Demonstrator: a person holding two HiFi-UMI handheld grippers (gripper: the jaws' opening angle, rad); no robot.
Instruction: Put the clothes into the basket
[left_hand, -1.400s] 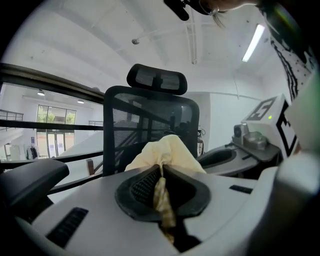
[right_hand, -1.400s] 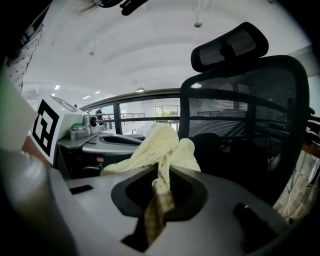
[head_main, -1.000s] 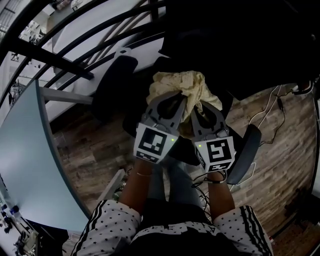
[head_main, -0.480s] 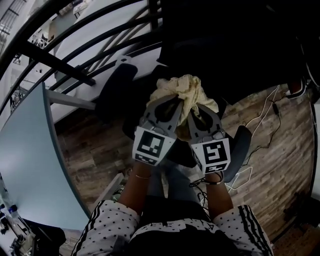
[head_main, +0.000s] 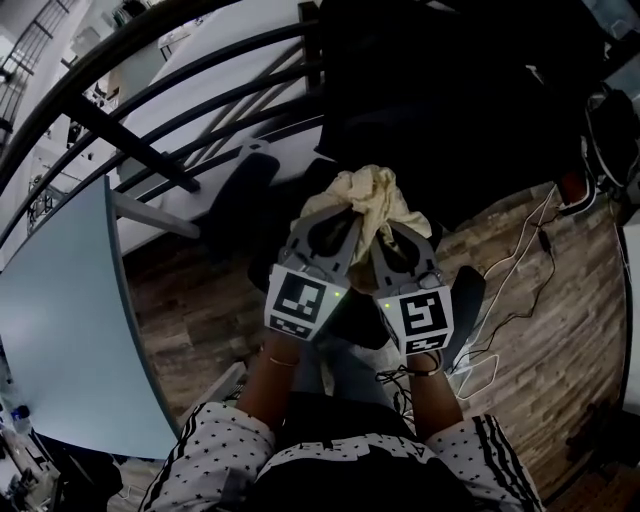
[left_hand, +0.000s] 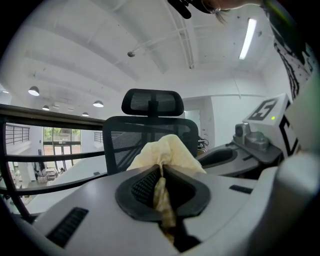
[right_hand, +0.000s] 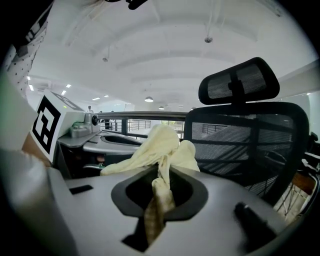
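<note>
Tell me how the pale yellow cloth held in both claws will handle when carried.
Likely floppy: the cloth bunches and folds where the left claw and right claw pinch it. Probably light, since thin pinched folds bear the whole bundle. Loose ends might sag and snag on the chair nearby.

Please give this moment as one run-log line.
left gripper: shut on yellow cloth | right gripper: shut on yellow cloth | cloth state: bunched between both | beyond: office chair

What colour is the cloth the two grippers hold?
Pale yellow crumpled cloth, clearest in the head view.
</note>
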